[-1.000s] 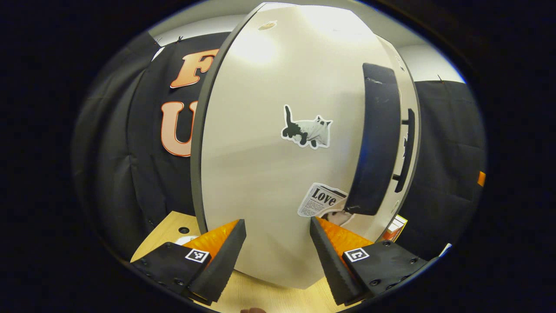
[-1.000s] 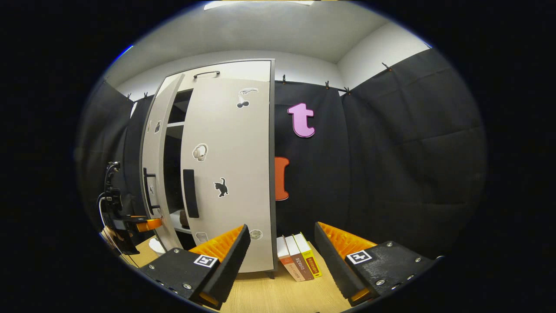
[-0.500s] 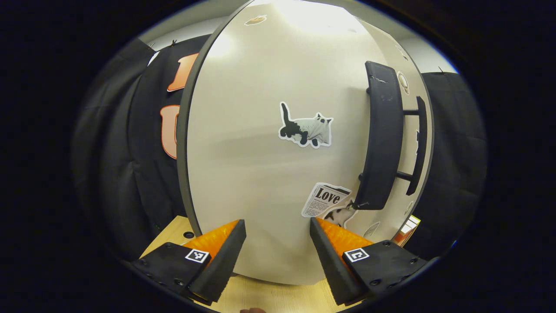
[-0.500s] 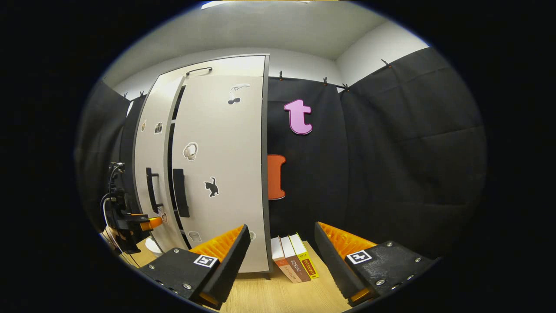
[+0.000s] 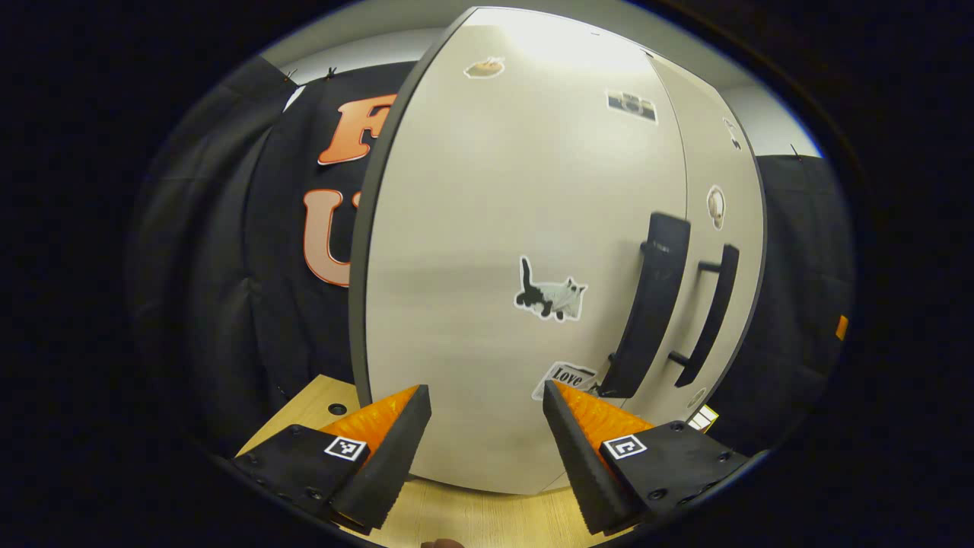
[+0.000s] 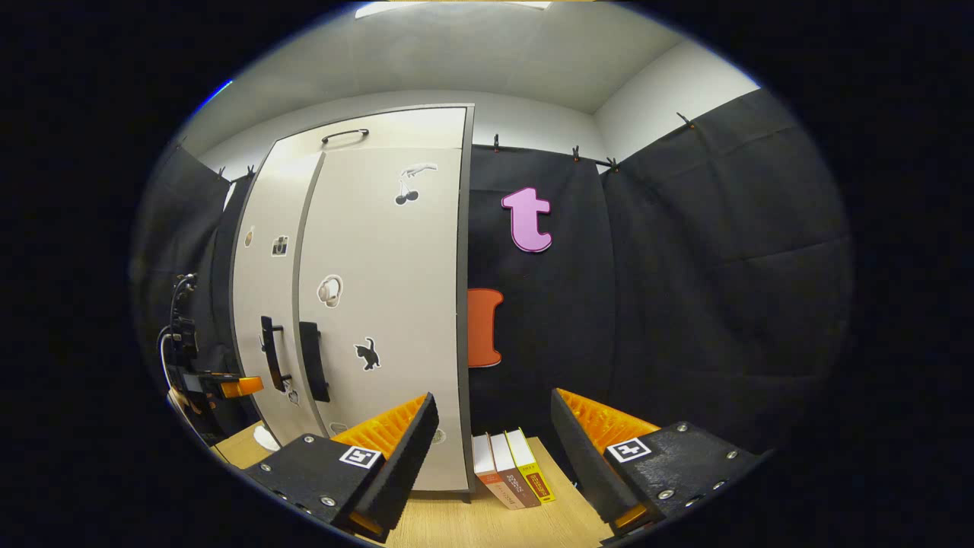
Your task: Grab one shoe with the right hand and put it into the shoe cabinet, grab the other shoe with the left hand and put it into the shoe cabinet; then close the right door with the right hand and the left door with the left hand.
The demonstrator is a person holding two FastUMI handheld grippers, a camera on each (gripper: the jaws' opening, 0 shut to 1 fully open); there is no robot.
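Both doors of the shoe cabinet (image 6: 358,304) sit flush, so the shoes lie hidden inside.
Your left gripper (image 5: 487,426) holds its fingers wide apart and empty just short of the left door (image 5: 502,289); your right gripper (image 6: 491,438), equally spread and empty, faces the right door (image 6: 380,304), with books (image 6: 511,476) between its fingers on the table (image 6: 487,525).

Sticker (image 5: 568,376) low on left door (image 5: 472,289) reads "Love". Book (image 6: 511,470) spine text too small to read.
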